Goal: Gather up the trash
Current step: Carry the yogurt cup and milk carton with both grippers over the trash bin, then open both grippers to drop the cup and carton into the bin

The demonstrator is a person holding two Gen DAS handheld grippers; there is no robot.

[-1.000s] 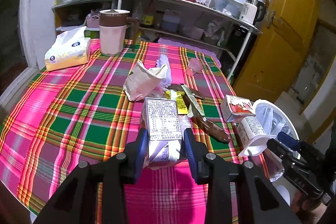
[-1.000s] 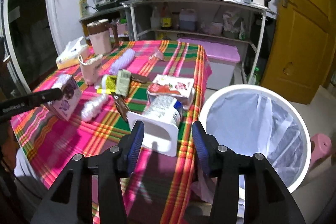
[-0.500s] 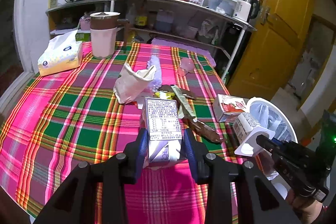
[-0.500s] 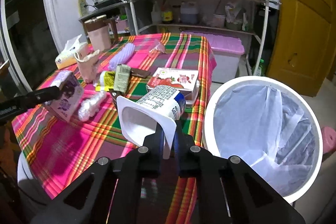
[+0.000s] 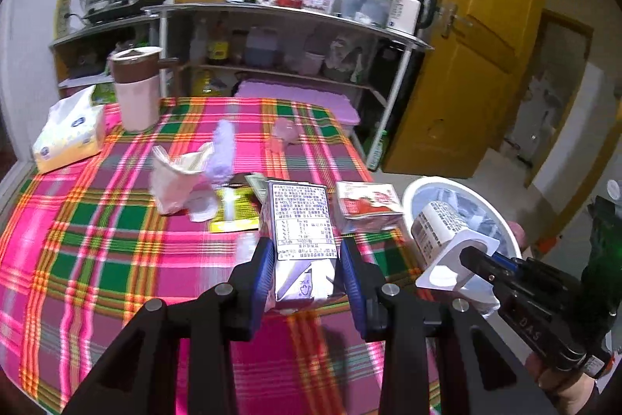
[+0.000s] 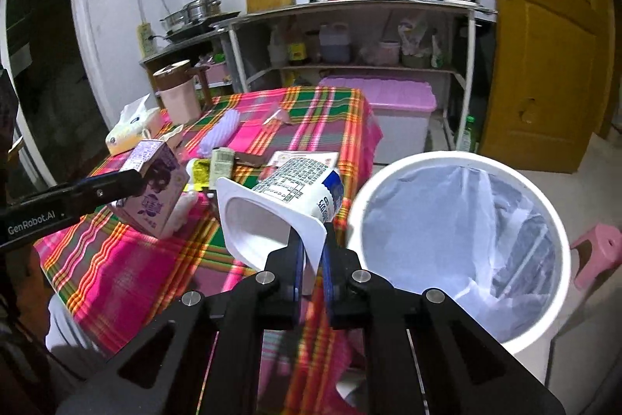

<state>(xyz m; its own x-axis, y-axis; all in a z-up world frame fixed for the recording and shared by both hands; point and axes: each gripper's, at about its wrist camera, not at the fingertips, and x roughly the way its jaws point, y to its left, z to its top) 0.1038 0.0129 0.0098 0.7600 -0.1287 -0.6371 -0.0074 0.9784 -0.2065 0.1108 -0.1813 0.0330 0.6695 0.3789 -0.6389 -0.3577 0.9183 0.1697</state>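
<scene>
My left gripper (image 5: 303,271) is shut on a purple milk carton (image 5: 301,236) and holds it above the plaid table (image 5: 97,259); the carton also shows in the right wrist view (image 6: 155,193). My right gripper (image 6: 311,259) is shut on the rim of a white yogurt cup (image 6: 280,205), held tilted in the air beside the table's edge, left of the white trash bin (image 6: 458,247) with a clear liner. The cup (image 5: 443,232) and bin (image 5: 501,220) show at right in the left wrist view.
On the table lie a red-and-white carton (image 5: 365,205), a crumpled paper bag (image 5: 175,181), a yellow wrapper (image 5: 233,212), a tissue pack (image 5: 70,135) and a pink jug (image 5: 136,88). A shelf unit (image 6: 350,37), a lilac bin (image 6: 381,104), a pink stool (image 6: 594,251) and a yellow door (image 6: 544,45) stand behind.
My right gripper closed on the yogurt cup's rim and lifted it off the table toward the bin. My left gripper raised the milk carton and moved right.
</scene>
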